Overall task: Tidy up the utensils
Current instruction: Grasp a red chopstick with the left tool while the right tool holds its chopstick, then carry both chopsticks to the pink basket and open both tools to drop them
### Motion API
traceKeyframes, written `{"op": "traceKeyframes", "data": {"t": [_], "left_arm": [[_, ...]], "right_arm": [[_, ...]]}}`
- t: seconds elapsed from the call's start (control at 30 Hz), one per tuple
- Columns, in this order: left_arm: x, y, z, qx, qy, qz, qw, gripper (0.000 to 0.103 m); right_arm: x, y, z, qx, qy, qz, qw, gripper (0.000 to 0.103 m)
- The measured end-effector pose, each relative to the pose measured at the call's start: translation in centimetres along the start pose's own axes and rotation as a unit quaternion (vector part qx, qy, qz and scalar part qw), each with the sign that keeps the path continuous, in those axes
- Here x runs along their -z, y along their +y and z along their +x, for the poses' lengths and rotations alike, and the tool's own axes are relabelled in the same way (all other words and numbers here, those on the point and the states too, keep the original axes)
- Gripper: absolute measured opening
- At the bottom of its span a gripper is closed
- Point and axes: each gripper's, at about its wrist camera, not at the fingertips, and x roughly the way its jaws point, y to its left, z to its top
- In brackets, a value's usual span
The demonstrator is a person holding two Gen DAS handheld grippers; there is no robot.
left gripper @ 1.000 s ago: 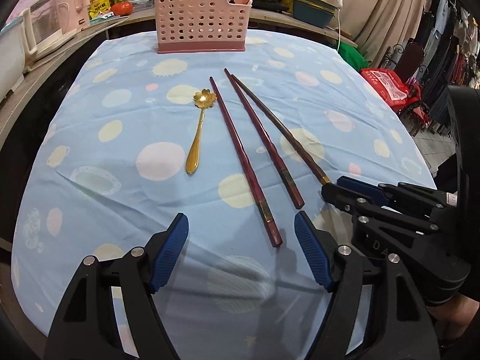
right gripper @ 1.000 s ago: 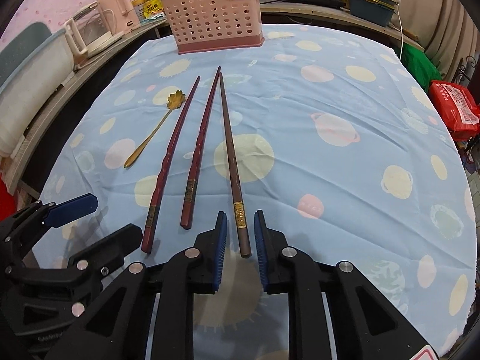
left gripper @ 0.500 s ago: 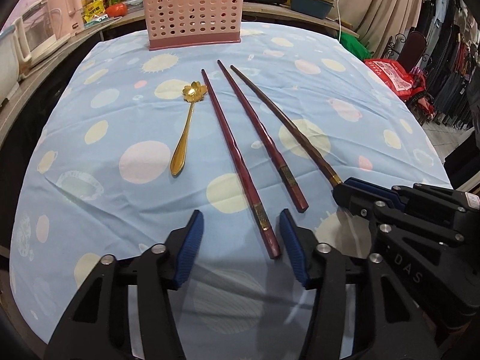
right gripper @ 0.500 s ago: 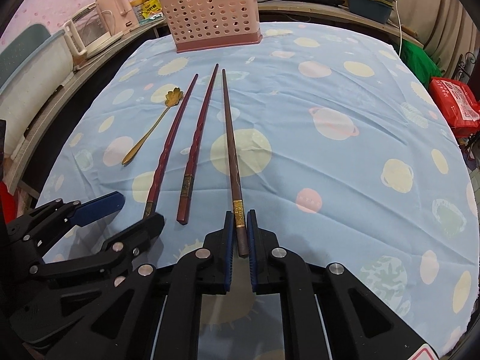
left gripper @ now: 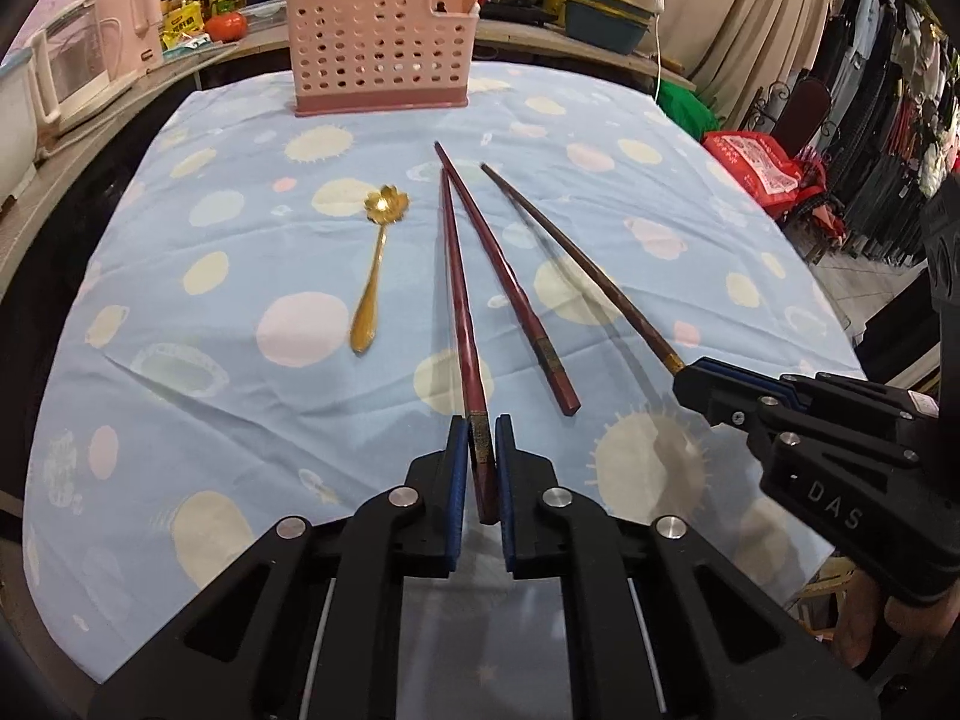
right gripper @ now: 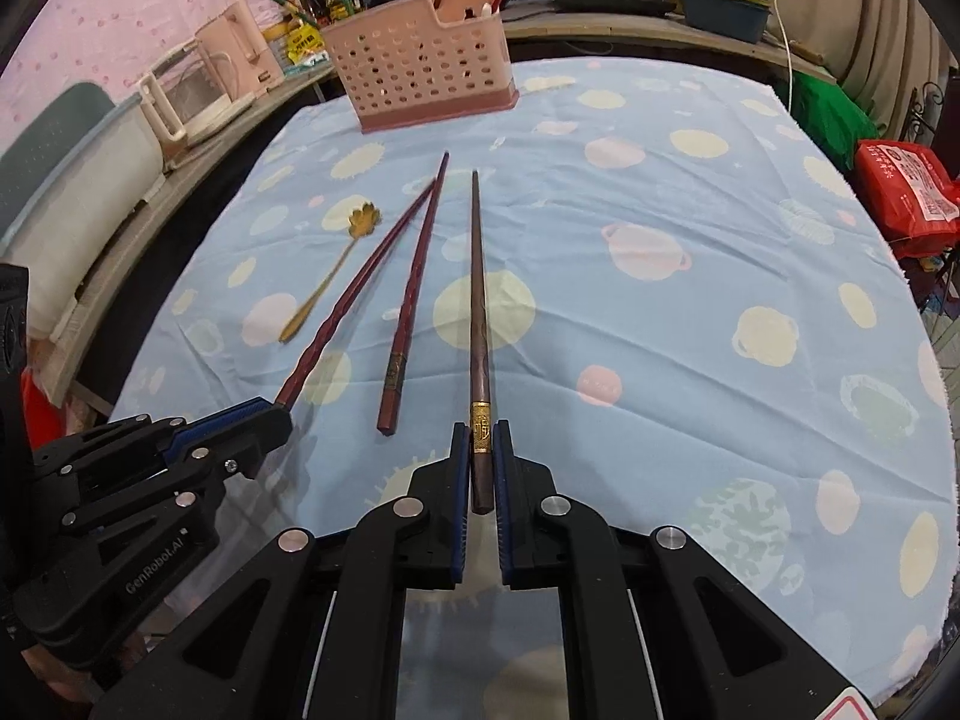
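My left gripper [left gripper: 480,438] is shut on the near end of a dark red chopstick [left gripper: 459,300], whose far end looks lifted off the cloth. My right gripper [right gripper: 481,444] is shut on the near end of a brown chopstick [right gripper: 478,300] with a gold band. A second dark red chopstick [left gripper: 510,288] lies loose between them on the blue dotted tablecloth [left gripper: 198,396]. A gold flower-bowl spoon [left gripper: 375,276] lies to the left. A pink perforated utensil holder [left gripper: 381,54] stands at the far edge of the table.
Behind the table a counter carries a pink kettle [right gripper: 237,48], bottles, pots and a teal basin [left gripper: 606,24]. A red bag [right gripper: 906,192] and hanging clothes are off the right edge. White containers [right gripper: 78,204] stand at the left.
My left gripper moved in and shut on the left red chopstick, swinging its tip toward the middle one. My right gripper finished closing on the brown chopstick and raised it slightly.
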Motion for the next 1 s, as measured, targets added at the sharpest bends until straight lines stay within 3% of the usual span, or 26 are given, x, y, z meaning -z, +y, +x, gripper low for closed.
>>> {"op": "traceKeyframes", "data": {"t": [0.27, 0.6, 1.0], "left_arm": [[-2.5, 1.3, -6.0, 0.005, -0.063, -0.024, 0.9977, 0.008], [-11.7, 1.4, -13.1, 0.019, -0.169, -0.010, 0.9854, 0.007], [-21.4, 1.7, -16.4, 0.005, -0.253, 0.013, 0.9675, 0.007]], "right_arm": [[-2.8, -0.4, -6.4, -0.012, -0.076, 0.011, 0.997, 0.007], [-11.7, 0.4, -14.8, -0.032, -0.203, -0.008, 0.979, 0.007], [-20.4, 2.6, -16.0, -0.046, -0.260, -0.034, 0.964, 0.007]]}}
